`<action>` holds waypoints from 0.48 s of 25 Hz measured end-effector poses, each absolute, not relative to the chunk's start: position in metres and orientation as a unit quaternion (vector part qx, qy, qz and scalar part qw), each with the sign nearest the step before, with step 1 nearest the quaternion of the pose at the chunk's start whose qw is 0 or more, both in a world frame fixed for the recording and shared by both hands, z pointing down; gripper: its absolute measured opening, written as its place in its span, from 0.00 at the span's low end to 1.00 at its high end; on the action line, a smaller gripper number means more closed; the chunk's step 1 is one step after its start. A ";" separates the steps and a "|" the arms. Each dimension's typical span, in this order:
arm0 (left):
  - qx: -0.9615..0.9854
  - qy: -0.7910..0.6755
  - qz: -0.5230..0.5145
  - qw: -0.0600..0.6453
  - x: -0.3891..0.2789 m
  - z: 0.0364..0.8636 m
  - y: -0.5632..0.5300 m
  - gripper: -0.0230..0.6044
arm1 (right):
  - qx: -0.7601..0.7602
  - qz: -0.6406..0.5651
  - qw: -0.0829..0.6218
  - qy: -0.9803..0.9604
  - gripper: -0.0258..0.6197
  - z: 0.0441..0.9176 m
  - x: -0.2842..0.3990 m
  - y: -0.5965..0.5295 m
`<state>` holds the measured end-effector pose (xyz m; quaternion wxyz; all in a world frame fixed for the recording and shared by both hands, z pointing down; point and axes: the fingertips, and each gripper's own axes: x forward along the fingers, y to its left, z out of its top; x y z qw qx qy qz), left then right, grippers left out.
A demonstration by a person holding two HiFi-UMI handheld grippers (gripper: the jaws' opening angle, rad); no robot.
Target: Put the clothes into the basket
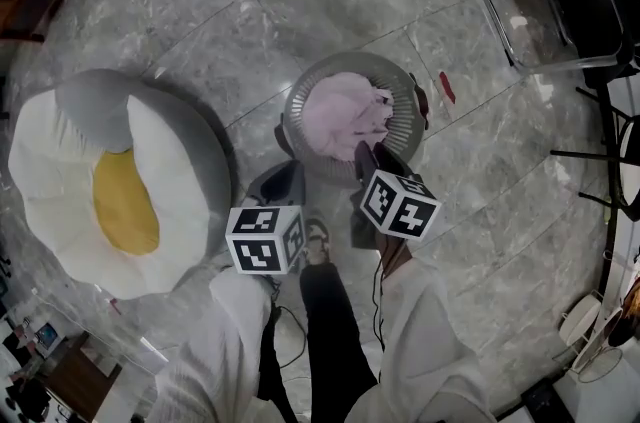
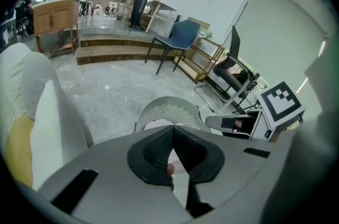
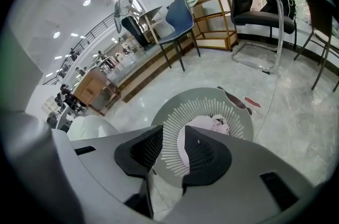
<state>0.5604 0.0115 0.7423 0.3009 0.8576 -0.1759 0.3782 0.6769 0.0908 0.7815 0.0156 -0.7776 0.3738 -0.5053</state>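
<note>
A round grey slatted basket (image 1: 400, 81) stands on the marble floor with pale pink clothes (image 1: 345, 116) heaped inside. My right gripper (image 1: 366, 157) hangs over the basket's near rim, jaws open and nothing between them. In the right gripper view the basket (image 3: 212, 97) and the pink clothes (image 3: 209, 123) show through the gap of the right gripper (image 3: 174, 135). My left gripper (image 1: 280, 179) hovers just outside the basket's near left rim. In the left gripper view its tips meet, so the left gripper (image 2: 172, 157) is shut and empty. The basket (image 2: 169, 109) lies beyond it.
A large white, grey and yellow beanbag (image 1: 110, 181) lies to the left of the basket. Black chairs with chrome frames (image 1: 560, 1) stand at the far right. A red scrap (image 1: 446, 87) lies on the floor near the basket. The person's foot (image 1: 318, 239) is between the grippers.
</note>
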 end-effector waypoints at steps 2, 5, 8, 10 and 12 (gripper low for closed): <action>0.858 -0.179 0.374 0.303 0.555 0.739 0.011 0.04 | -0.776 -0.505 0.017 0.376 0.23 0.778 0.672 0.090; 0.859 -0.182 0.369 0.304 0.549 0.733 0.014 0.04 | -0.775 -0.502 0.022 0.382 0.23 0.767 0.666 0.090; 0.864 -0.176 0.370 0.293 0.546 0.725 0.021 0.04 | -0.772 -0.504 0.040 0.385 0.23 0.753 0.658 0.096; 0.869 -0.174 0.365 0.286 0.544 0.715 0.021 0.04 | -0.773 -0.505 0.049 0.382 0.23 0.744 0.651 0.099; 0.871 -0.176 0.357 0.287 0.538 0.705 0.019 0.04 | -0.774 -0.506 0.050 0.378 0.21 0.737 0.643 0.101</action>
